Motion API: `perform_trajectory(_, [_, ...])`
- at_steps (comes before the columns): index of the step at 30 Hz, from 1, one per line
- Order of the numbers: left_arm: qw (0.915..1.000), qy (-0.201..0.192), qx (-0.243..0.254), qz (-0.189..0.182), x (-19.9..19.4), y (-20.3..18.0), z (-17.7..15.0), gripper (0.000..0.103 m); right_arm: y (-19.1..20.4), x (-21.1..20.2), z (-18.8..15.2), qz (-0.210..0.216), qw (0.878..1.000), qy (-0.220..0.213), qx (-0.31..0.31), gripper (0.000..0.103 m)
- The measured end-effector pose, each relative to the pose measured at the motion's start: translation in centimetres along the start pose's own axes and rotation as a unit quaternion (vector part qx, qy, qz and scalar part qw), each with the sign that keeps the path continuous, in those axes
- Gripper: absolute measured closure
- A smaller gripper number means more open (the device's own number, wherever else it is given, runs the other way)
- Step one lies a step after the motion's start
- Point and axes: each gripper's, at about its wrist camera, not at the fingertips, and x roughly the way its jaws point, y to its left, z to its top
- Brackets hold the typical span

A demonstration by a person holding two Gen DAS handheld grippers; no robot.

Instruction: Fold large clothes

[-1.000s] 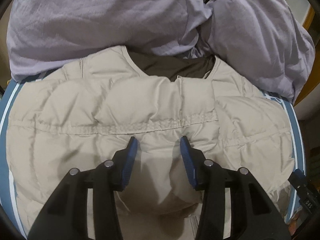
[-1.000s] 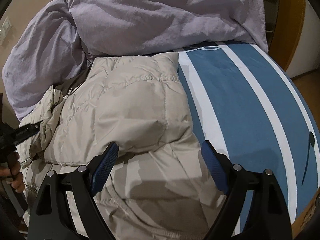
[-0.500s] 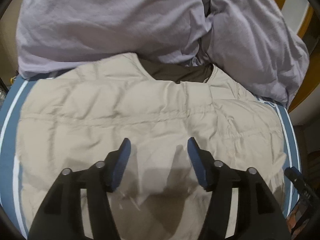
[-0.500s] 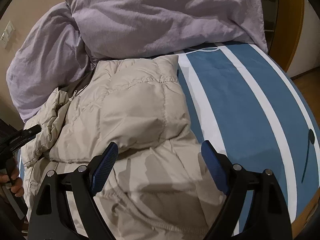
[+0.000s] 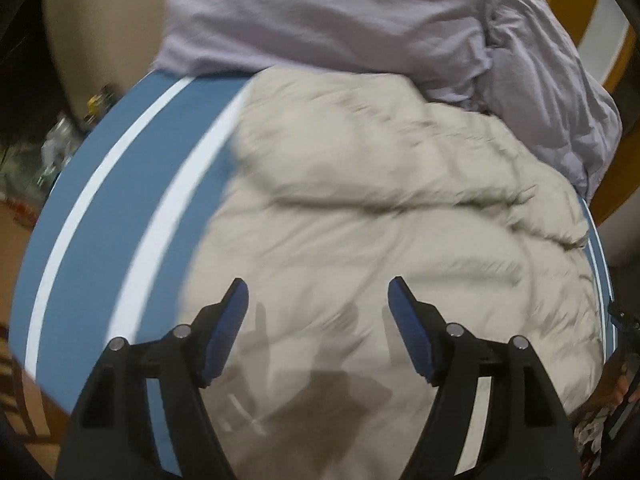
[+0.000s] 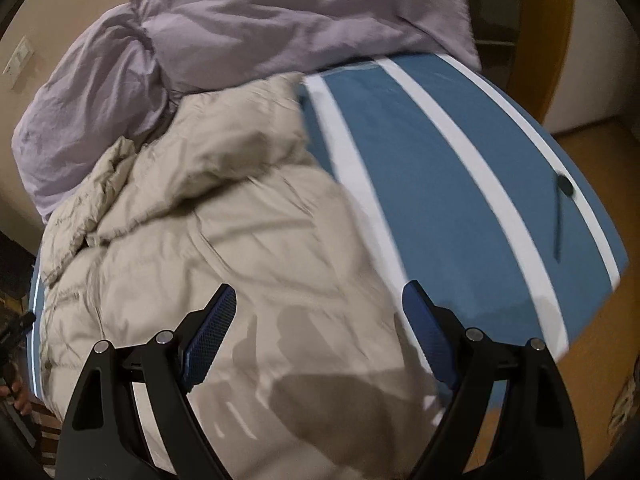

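A beige quilted puffer jacket (image 5: 380, 220) lies spread on a blue bed cover with white stripes (image 5: 120, 200). Both sides are folded in, and its right part (image 6: 224, 168) forms a thick flap. My left gripper (image 5: 318, 300) hovers above the jacket's lower left part; its jaws are opening and nothing is between them. In the right wrist view my right gripper (image 6: 320, 300) hangs wide open over the jacket's lower right edge, beside the blue cover (image 6: 460, 180), with nothing in it.
A crumpled lilac duvet (image 5: 360, 16) is heaped at the head of the bed behind the jacket, also visible as the lilac duvet (image 6: 260, 28). A dark cord (image 6: 560, 208) lies on the cover's right side. Wooden floor (image 6: 600, 320) shows past the bed's right edge.
The left gripper has swung left, so the striped cover left of the jacket now shows, and its jaws have widened. The right gripper has shifted right, revealing more blue cover and floor.
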Motion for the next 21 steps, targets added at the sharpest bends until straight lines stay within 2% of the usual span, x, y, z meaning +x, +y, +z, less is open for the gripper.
perform_trajectory(3, [0.9997, 0.008, -0.024, 0.006, -0.7, 3.1, -2.1, 0.031, -2.0, -0.6, -1.5, -0.001, 1.000, 0.014, 0.023, 0.016])
perform_trajectory(7, [0.9983, 0.021, -0.055, 0.006, -1.1, 6.3, -4.4, 0.031, -4.1, -0.9, -3.2, 0.022, 0.998, 0.033, 0.056, 0.016])
perform_trajectory(14, [0.9964, 0.035, -0.076, -0.006, -0.5, 8.0, -6.4, 0.031, -4.8, -0.2, -5.4, 0.054, 0.993, 0.061, 0.082, 0.017])
perform_trajectory(20, [0.9950, 0.039, -0.091, -0.018, 0.1, 8.2, -7.0, 0.032, -4.6, 0.6, -6.4, 0.071, 0.991, 0.076, 0.083, 0.031])
perform_trajectory(21, [0.9951, 0.038, -0.090, -0.018, 0.1, 8.2, -7.0, 0.032, -4.5, 0.7, -6.5, 0.079, 0.990, 0.078, 0.084, 0.036])
